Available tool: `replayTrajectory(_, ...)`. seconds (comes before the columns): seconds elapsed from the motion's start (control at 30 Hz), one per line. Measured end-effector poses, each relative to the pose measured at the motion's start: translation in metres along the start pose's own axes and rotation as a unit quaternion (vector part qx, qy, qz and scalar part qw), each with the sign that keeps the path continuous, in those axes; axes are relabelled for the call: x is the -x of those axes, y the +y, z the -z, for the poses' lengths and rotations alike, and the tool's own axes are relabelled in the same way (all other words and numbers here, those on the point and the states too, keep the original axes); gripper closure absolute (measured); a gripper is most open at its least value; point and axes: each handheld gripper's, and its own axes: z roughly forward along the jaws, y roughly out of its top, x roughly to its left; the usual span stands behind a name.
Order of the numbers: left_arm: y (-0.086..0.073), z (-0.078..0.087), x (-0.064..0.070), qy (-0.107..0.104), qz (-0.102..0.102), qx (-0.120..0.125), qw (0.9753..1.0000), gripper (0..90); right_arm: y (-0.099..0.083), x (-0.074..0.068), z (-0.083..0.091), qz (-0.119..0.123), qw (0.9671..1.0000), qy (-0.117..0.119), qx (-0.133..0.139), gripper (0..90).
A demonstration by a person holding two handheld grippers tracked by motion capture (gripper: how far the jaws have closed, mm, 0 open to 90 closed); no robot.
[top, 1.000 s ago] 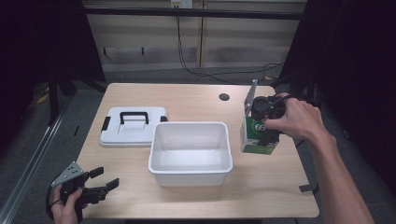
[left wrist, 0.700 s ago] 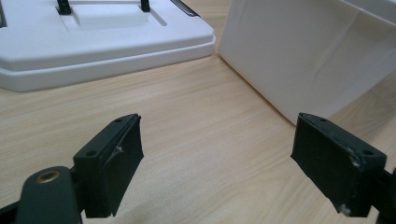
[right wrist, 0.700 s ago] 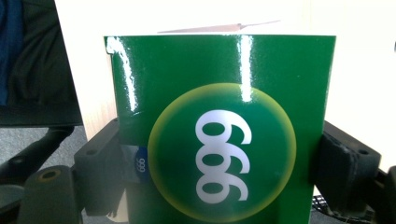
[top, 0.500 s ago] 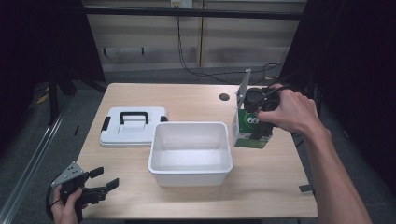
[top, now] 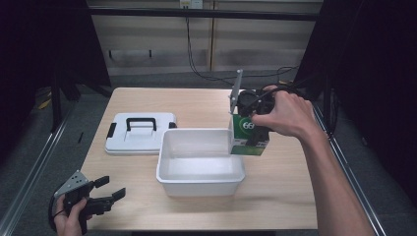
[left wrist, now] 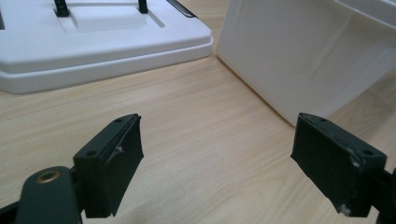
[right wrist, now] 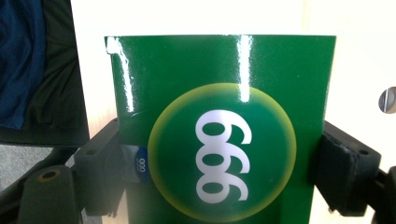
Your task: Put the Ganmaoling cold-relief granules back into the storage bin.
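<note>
Carry the green box over the tub rim and set it down inside.

Your right gripper (top: pixel 252 125) pinches the glossy green cardboard box with the white 999 on a yellow-ringed disc (top: pixel 248 133) by its two side faces, at the right edge of the open white plastic tub (top: pixel 200 173). Keep the squeeze even, lift clear of the rim, then lower it flat. Your left gripper (top: pixel 101 192) waits with jaws spread at the near-left table corner, near the white lid with a black handle (top: pixel 139 133).
</note>
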Motion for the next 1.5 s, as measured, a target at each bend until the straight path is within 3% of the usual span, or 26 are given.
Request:
replayTrajectory(0.13,0.000,0.000,0.000,-0.001,0.003,0.002,1.0000,15.9,0.015,0.001,-0.005,0.007,1.0000,0.002,-0.004,16.0)
replayTrajectory(0.6,0.000,0.000,0.000,-0.002,0.004,0.003,1.0000,15.9,0.043,0.002,-0.021,0.025,0.9995,0.015,-0.014,16.0)
replayTrajectory(1.07,0.000,0.000,0.000,-0.004,0.000,0.001,1.0000,15.9,0.059,0.005,-0.046,0.036,0.9989,0.018,-0.022,15.9)
replayTrajectory(1.5,0.000,0.000,0.000,-0.004,0.002,0.001,1.0000,15.9,0.057,0.010,-0.076,0.039,0.9983,0.028,-0.031,15.8)
